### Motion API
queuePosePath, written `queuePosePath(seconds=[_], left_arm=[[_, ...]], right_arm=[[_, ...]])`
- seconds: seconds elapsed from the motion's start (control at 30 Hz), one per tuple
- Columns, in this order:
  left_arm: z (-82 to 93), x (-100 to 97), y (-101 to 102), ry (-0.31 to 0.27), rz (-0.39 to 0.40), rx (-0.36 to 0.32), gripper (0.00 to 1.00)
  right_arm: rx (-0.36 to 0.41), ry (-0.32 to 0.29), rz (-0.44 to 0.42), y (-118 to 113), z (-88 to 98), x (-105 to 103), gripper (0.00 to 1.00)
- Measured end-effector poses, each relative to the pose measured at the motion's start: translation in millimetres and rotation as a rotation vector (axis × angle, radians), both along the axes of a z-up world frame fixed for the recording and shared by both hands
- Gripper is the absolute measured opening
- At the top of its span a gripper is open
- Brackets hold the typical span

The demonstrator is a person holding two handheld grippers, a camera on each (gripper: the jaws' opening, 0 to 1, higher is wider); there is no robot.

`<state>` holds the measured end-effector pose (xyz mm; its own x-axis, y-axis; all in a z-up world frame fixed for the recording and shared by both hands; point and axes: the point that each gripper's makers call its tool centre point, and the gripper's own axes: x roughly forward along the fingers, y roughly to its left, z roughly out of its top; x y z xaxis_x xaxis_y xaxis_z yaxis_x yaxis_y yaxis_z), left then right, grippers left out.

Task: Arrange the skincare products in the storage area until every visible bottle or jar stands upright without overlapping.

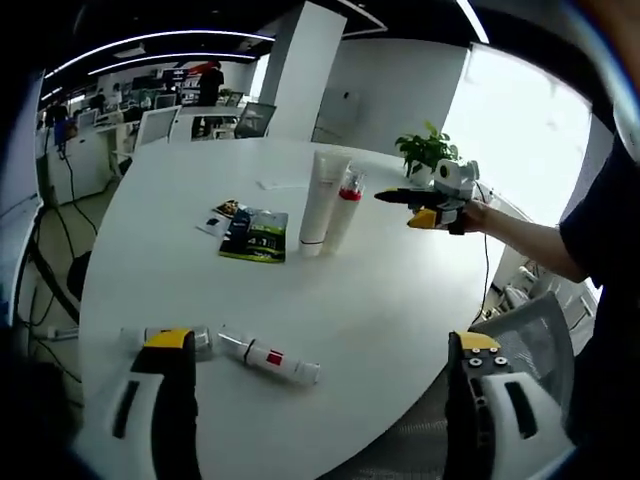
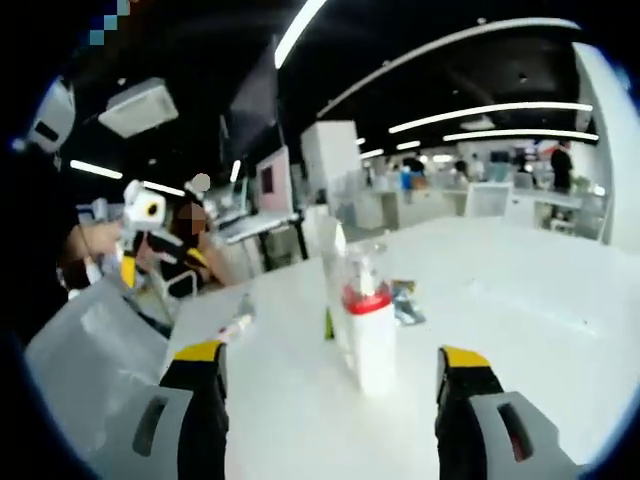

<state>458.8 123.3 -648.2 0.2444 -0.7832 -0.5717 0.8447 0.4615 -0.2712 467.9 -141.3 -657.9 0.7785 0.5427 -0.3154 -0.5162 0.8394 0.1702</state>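
the right gripper (image 2: 328, 380) is spread wide, the red-collared bottle (image 2: 368, 335) standing just ahead between its jaws, a white tube (image 1: 324, 200) upright close beside it. closing off-centre could knock either over. the left gripper (image 1: 325, 385), jaws apart and empty, hovers over the table (image 1: 400, 300); a small bottle (image 1: 268, 358) lies flat just ahead, likely to roll if nudged.
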Motion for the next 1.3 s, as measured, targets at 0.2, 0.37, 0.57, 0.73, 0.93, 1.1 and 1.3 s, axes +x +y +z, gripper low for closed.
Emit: queuePosePath(seconds=[0.2,0.37,0.57,0.73,0.93,1.1,1.3], left_arm=[[-0.3,4.1,8,0.035,0.04,0.017,0.99],[-1.7,6.1,13,0.063,0.058,0.023,0.99],[7.0,8.4,16,0.084,0.075,0.015,0.98],[16.6,12.8,20,0.083,0.106,-0.014,0.97],[14.8,0.3,26,0.083,0.094,0.033,0.98],[21.2,-9.8,22,0.085,0.061,0.037,0.98],[31.2,-11.6,25,0.076,0.051,0.036,0.97]], right_arm=[[-0.013,0.07,-0.048,7,6.4,-19,0.89],[-0.047,0.095,-0.056,15,15.2,-32,0.9],[-0.072,0.101,-0.093,22,21.8,-54,0.97],[-0.063,0.107,-0.105,28,24.3,-69,0.99],[-0.006,0.062,-0.128,33,47.8,-84,0.99],[-0.002,0.062,-0.166,31,55.3,-101,0.99],[0.016,0.059,-0.196,32,62.5,-117,0.99]])
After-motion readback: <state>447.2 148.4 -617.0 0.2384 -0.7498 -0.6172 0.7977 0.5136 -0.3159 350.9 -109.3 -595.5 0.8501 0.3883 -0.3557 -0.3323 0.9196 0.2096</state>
